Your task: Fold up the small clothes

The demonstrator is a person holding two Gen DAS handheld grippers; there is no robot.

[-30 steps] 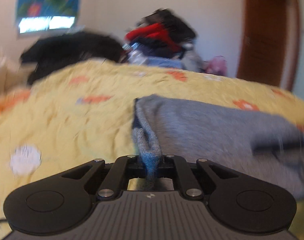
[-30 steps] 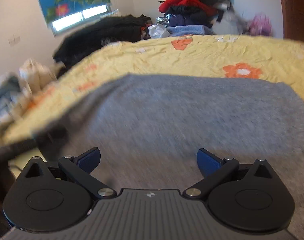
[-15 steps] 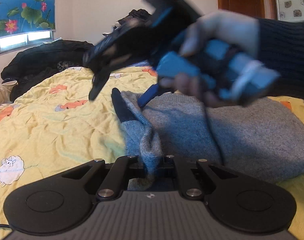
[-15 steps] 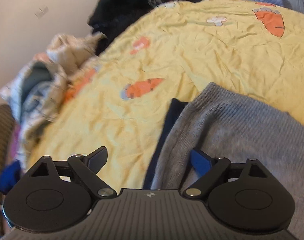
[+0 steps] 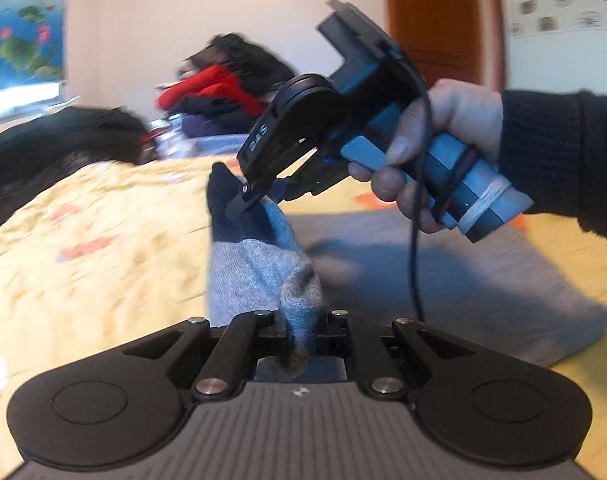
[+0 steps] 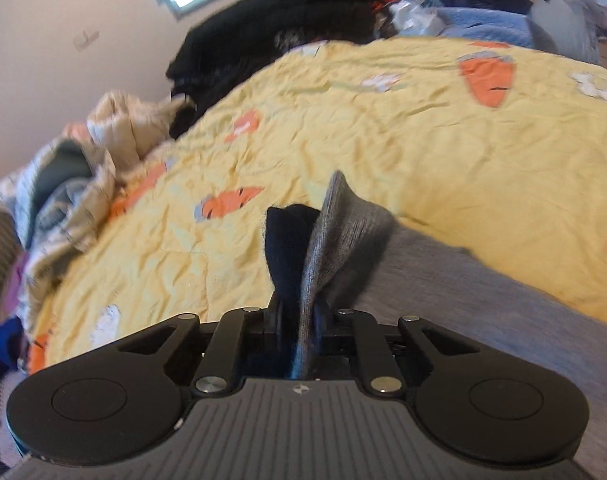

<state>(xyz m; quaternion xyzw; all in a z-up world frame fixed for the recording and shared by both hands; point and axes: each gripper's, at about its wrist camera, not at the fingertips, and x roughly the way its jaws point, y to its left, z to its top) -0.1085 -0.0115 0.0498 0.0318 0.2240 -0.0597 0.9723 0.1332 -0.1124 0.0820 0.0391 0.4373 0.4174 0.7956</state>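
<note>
A grey knitted sweater point(image 5: 443, 280) with a dark navy edge lies on the yellow bedspread point(image 5: 83, 248). My left gripper point(image 5: 299, 332) is shut on a near corner of the sweater and holds it raised. My right gripper point(image 6: 299, 320) is shut on the far corner, where grey knit point(image 6: 343, 240) and navy fabric point(image 6: 287, 240) bunch up between its fingers. In the left wrist view the right gripper point(image 5: 251, 200) pinches the navy edge just above my left one, held by a hand in a dark sleeve.
The bedspread point(image 6: 423, 140) has orange carrot prints. A black garment point(image 6: 287, 12) and a pile of clothes point(image 5: 219, 92) lie at the far side. Crumpled pale bedding point(image 6: 71, 184) lies at the left edge. A brown door point(image 5: 435, 20) stands behind.
My right gripper has moved to the sweater's navy-edged corner and shut on it; it was open before. The left gripper has kept its hold and the edge now hangs lifted between both.
</note>
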